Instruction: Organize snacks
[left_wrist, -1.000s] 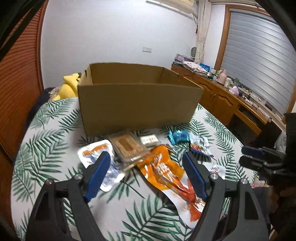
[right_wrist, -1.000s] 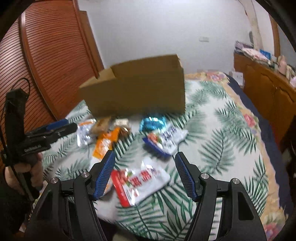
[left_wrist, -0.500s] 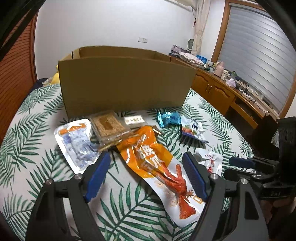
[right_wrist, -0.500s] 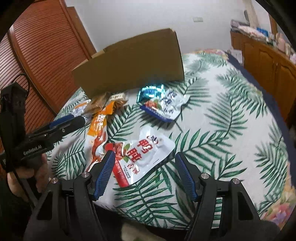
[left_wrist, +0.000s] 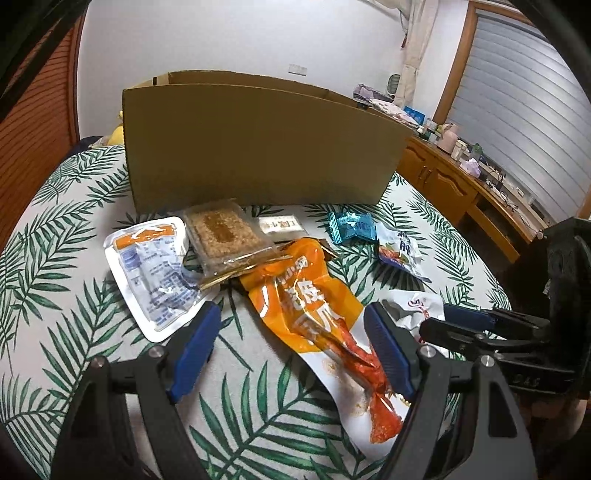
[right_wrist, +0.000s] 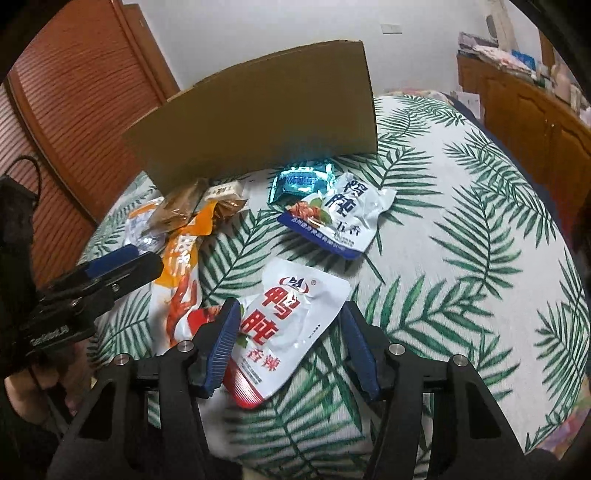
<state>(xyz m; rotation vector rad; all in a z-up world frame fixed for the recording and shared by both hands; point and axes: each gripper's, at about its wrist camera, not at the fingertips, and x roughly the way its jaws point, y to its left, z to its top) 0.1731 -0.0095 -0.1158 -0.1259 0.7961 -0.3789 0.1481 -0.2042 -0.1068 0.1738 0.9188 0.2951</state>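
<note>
So here's where I'm at with the snack pile. My right claw (right_wrist: 290, 341) sits low over the white duck-gizzard pouch with red lettering (right_wrist: 291, 325), which lies flat on the palm-leaf bedspread (right_wrist: 461, 258). Its jaws have just been closing and the pouch is right between them, but the left pad looks like it only brushes the pouch edge and the right pad has a gap, so I'd call it not clenched yet. From this fisheye I can't swear there's no contact on the left side.

The bit that matters: the pouch's long axis runs diagonally, near-left to far-right, so my jaws straddle it across its short side. That's the way I want it.

My left claw (left_wrist: 291, 350) is wide apart and holds nothing, parked over the orange chicken-feet pouch (left_wrist: 306, 306), whose long axis runs straight away from me, between the pads.

The cardboard box (right_wrist: 258, 122) stands beyond both pouches, farther up the bed, so each lift probably has to go forward and up over its near wall.
</note>
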